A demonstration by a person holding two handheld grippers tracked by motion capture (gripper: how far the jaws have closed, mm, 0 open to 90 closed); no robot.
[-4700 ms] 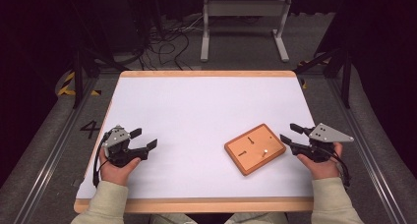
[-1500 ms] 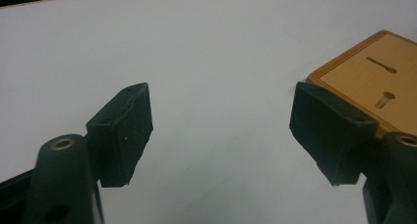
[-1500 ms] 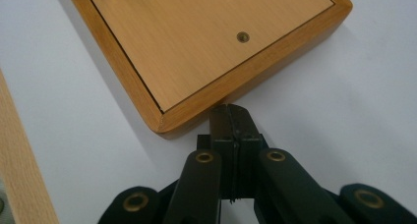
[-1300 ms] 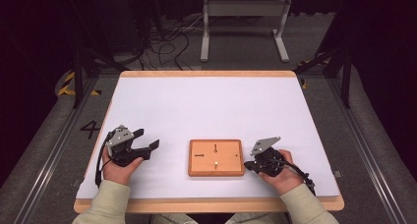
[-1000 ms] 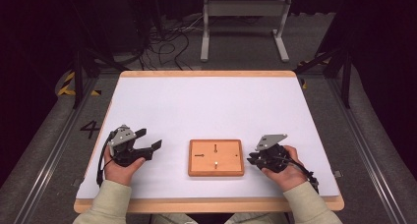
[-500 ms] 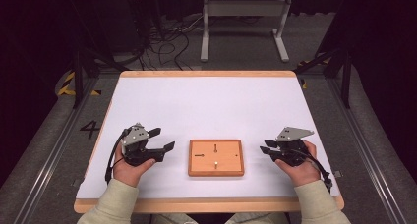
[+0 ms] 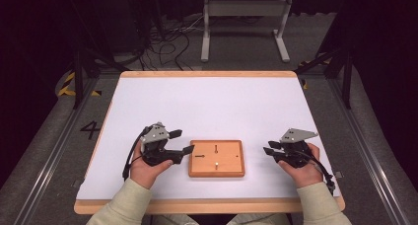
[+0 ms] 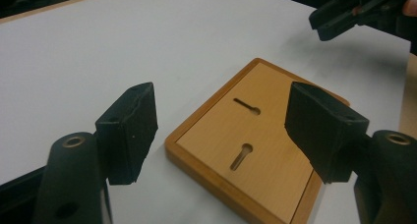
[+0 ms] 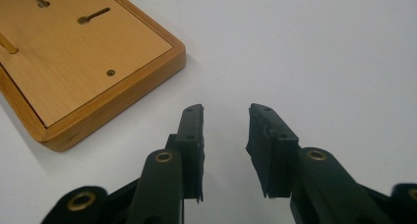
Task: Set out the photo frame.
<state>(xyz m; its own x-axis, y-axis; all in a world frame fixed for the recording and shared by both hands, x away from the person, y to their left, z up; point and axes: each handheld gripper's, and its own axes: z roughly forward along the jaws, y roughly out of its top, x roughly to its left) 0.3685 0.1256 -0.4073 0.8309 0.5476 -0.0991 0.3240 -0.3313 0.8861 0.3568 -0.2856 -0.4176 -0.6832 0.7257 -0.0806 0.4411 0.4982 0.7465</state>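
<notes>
Your left claw [image 7: 182, 141] is wide open beside the wooden board [image 7: 217, 158]; your right claw [image 7: 269, 148] is open and empty, apart from the board.

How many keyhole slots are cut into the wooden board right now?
3 on the wooden board: one near its far edge, one by the edge nearest the left gripper, and one on the near half, partly cut off in the right gripper view.
</notes>
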